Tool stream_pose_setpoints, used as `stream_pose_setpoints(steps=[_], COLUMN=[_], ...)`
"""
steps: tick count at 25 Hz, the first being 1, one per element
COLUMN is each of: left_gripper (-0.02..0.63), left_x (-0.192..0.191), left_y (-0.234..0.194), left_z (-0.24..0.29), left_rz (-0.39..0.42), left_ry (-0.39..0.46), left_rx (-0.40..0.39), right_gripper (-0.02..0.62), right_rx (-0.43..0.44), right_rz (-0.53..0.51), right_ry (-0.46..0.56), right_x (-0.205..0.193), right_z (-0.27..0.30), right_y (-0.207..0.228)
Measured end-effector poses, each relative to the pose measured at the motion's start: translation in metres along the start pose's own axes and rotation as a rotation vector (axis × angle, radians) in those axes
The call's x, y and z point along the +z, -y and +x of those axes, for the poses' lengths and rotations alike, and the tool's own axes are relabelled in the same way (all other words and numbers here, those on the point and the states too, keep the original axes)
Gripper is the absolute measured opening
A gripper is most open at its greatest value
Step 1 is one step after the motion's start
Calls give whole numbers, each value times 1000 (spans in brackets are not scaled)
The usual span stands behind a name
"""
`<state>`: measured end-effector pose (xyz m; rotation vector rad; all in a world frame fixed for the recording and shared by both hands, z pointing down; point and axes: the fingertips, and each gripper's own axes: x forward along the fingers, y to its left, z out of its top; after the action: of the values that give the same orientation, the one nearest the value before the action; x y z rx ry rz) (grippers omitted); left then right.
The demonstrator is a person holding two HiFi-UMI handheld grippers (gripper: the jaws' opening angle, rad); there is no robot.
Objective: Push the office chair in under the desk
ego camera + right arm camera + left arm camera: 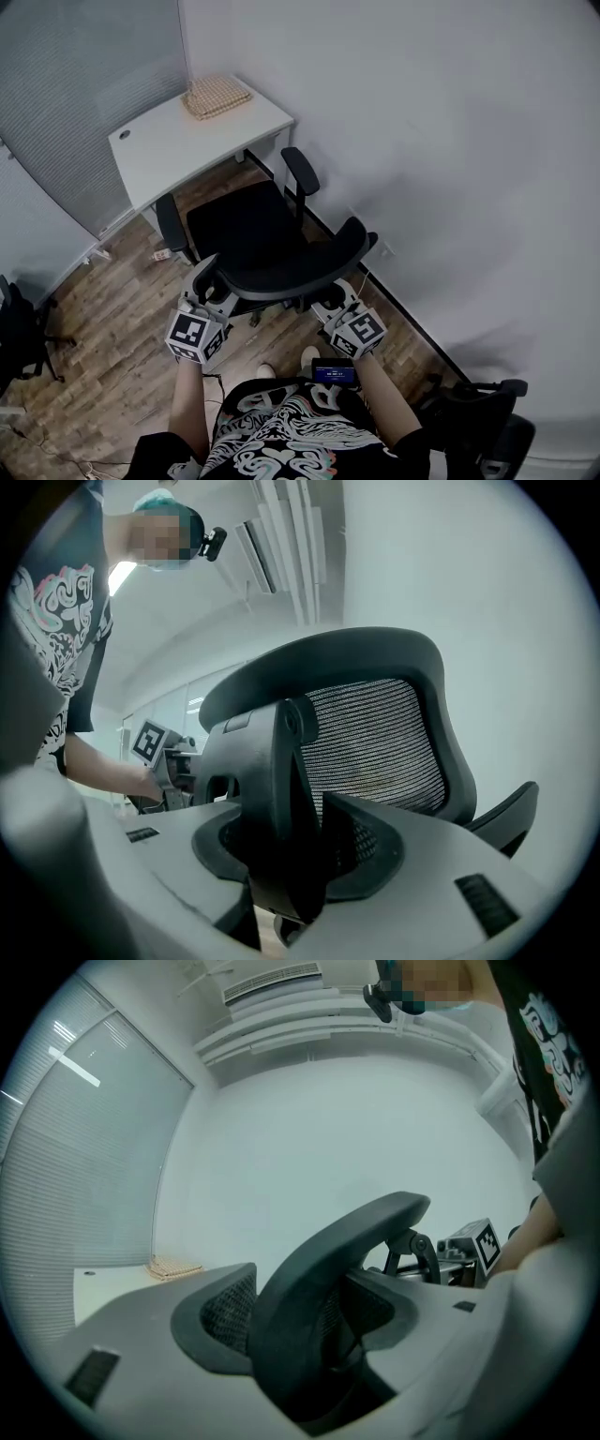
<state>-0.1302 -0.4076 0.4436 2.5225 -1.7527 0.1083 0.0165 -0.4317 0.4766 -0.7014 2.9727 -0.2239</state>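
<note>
While the worktop (173,145) stands ahead and leftward, our left gripper (210,286) has its jaws pinching the office chair (246,232) at the left end of its backrest (292,270). Our right gripper (336,302) pinches the right end. The seat faces the worktop, with open floor (122,309) on the left and the wall (450,187) close on the right.

- The surface (192,150) stands in the far left corner, against the wall (450,141).
- A woven mat (217,95) lies on the surface's far end, next to the wall.
- The office chair (251,230) stands on the floor (112,319) just before the surface, with its backrest on the near side.
- The left tongs (208,286) close on the backrest's left end, and the right tongs (339,298) close on its right end.
- A second chair (483,412) stands at the near right, well apart.
</note>
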Motion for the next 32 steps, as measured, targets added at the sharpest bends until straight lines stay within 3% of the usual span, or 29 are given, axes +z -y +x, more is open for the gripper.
stream_pose_setpoints(steps=[32], left_gripper=[275], left_x=[4], left_y=[5], left_z=[54], left_rz=[-21], left_ry=[-5], left_rx=[137], right_gripper=[172], right_rx=[139], right_rz=[3], right_ry=[-21], right_x=[12], right_z=[16], right_y=[71])
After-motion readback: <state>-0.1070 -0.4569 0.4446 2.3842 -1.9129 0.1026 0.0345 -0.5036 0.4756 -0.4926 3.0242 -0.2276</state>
